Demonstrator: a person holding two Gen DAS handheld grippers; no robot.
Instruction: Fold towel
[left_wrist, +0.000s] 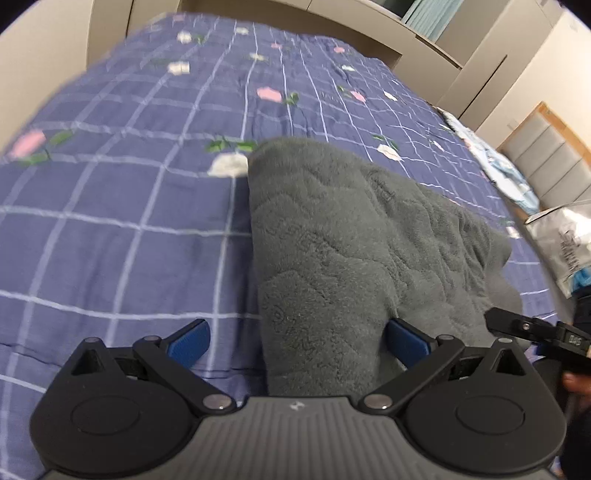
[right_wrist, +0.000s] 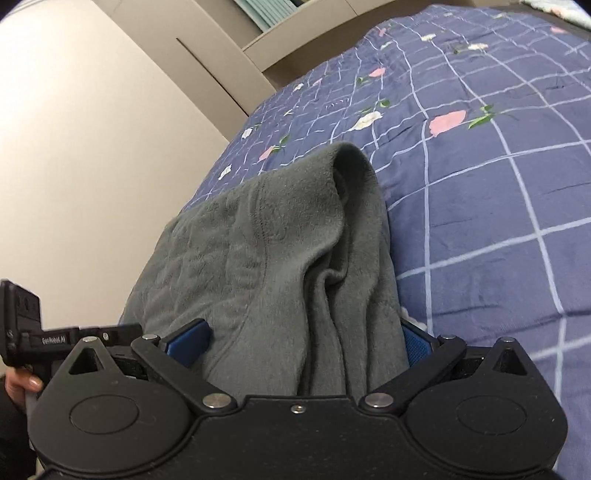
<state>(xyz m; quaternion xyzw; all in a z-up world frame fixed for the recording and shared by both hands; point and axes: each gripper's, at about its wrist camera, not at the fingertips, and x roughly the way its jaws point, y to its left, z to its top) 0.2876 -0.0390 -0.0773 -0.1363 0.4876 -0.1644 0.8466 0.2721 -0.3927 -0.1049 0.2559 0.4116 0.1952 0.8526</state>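
Observation:
A dark grey fleecy towel (left_wrist: 351, 236) lies bunched and partly doubled over on a blue checked bedspread (left_wrist: 122, 206) with pink and white flowers. My left gripper (left_wrist: 297, 343) is open; the towel's near end sits between its blue pads, against the right one, with a gap beside the left fingertip (left_wrist: 188, 343). In the right wrist view the towel (right_wrist: 280, 240) rises in thick folds. My right gripper (right_wrist: 304, 341) is open wide, and those folds fill the space between its pads. Each view shows the edge of the other tool.
Beige wardrobe doors (right_wrist: 92, 129) stand close beside the bed. A pale blue pillow (left_wrist: 498, 166) and a clear plastic bag (left_wrist: 565, 243) lie at the bed's right end by a padded headboard (left_wrist: 546, 155). A hand (right_wrist: 22, 384) holds the left tool's handle. Open bedspread (right_wrist: 498, 184) stretches beyond the towel.

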